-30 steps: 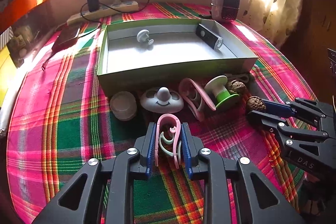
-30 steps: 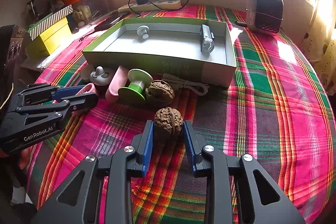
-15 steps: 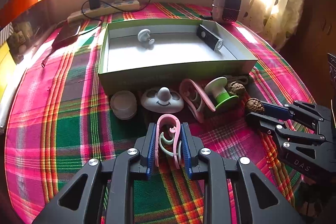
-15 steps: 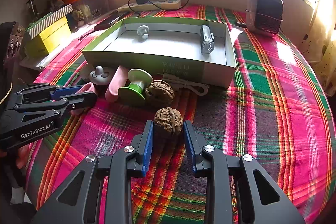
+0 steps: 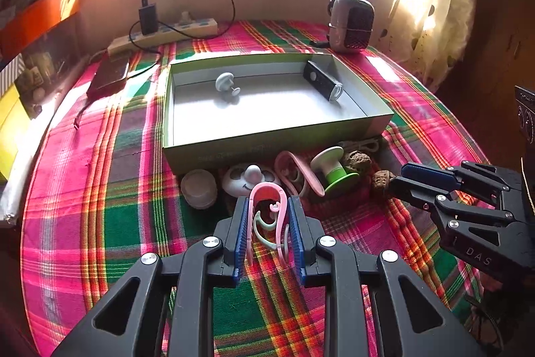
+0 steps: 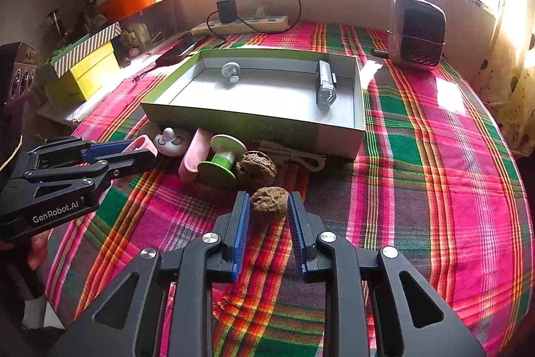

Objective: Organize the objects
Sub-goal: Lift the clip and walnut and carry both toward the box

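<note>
My left gripper [image 5: 268, 201] is shut on a pink hook-shaped clip [image 5: 267, 191] with pale green hooks inside it, low over the plaid cloth. My right gripper [image 6: 268, 196] has its jaws closing, and both blue pads touch a brown walnut [image 6: 269, 204] between them. The green open box [image 5: 267, 146] beyond holds a grey knob [image 5: 225, 82] and a black device [image 5: 322, 84]. Along its front wall lie a round white lid [image 5: 199, 188], a white smiley piece [image 5: 249, 178], a second pink clip [image 5: 301, 169], a green-white spool [image 5: 334, 169] and a second walnut [image 6: 255, 168].
A beige cord [image 6: 294, 156] lies against the box front. Behind the box are a power strip [image 5: 167, 32] with a charger, a dark phone [image 5: 108, 74] and a small heater [image 5: 351, 22]. Yellow boxes [image 6: 83, 69] stand at the left edge.
The right gripper's jaws have narrowed until the pads meet the walnut. The left gripper still holds the pink clip in the same place.
</note>
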Tool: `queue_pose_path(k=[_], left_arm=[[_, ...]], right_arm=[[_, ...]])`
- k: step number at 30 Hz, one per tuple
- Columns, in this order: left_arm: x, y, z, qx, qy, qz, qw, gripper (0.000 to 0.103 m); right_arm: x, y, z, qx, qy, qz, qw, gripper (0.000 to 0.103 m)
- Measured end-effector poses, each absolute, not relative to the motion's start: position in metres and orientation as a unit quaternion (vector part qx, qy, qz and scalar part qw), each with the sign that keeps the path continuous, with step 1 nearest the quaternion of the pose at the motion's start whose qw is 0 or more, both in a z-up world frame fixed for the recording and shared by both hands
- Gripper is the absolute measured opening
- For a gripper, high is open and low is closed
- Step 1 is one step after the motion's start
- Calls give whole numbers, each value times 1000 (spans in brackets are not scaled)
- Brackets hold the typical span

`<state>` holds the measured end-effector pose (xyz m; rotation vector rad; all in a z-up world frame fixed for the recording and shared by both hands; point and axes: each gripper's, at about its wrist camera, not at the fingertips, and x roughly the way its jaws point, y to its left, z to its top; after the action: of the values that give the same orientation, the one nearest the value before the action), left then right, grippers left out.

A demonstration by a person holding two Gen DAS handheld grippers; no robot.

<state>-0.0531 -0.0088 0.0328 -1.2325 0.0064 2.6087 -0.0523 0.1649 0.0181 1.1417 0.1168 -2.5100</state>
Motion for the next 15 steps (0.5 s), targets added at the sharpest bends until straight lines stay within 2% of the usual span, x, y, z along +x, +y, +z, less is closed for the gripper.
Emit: queue_pose_path(k=[9,13,15], left_arm=[[-54,-11,25,-437,-6,891,125,21],[-54,-11,24,-438,-6,890,126,21],[-55,-11,24,-437,-7,891,126,21]], right_arm=[[-55,164,12,414,41,-890,185,25],[-59,164,8,419,45,-888,181,35],[-61,162,6,422,47,-887,180,35]])
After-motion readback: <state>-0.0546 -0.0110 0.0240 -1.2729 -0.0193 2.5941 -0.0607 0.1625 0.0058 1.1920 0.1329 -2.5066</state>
